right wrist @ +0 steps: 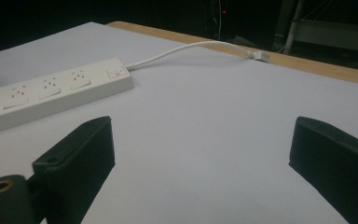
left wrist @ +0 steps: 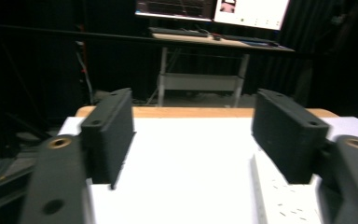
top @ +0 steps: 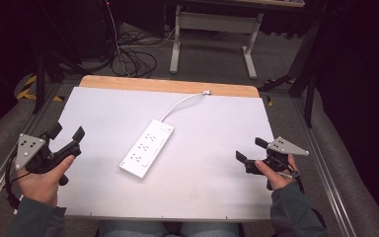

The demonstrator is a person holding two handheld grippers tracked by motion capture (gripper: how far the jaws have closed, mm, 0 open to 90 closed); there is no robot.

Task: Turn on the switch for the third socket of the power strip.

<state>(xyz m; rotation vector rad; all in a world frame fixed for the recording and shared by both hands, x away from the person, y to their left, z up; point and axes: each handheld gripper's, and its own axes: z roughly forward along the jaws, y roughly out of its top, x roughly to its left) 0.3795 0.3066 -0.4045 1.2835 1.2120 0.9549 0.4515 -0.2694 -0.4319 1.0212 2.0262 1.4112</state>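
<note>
The white power strip (top: 146, 147) is found lying diagonally at frame centre, untouched. The left gripper (top: 68, 138) and right gripper (top: 249, 150) are held spread and empty at the frame's sides. No step is judged begun.

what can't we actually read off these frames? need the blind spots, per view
- Power strip switch state: too small in the high view, soft in the right gripper view.
- Strip in the left gripper view: blurred, part cut off by the bottom edge and part hidden behind the right-hand jaw.
- Cable end: plug type too small to tell.
- Left gripper, right gripper: both open and holding nothing.
</note>
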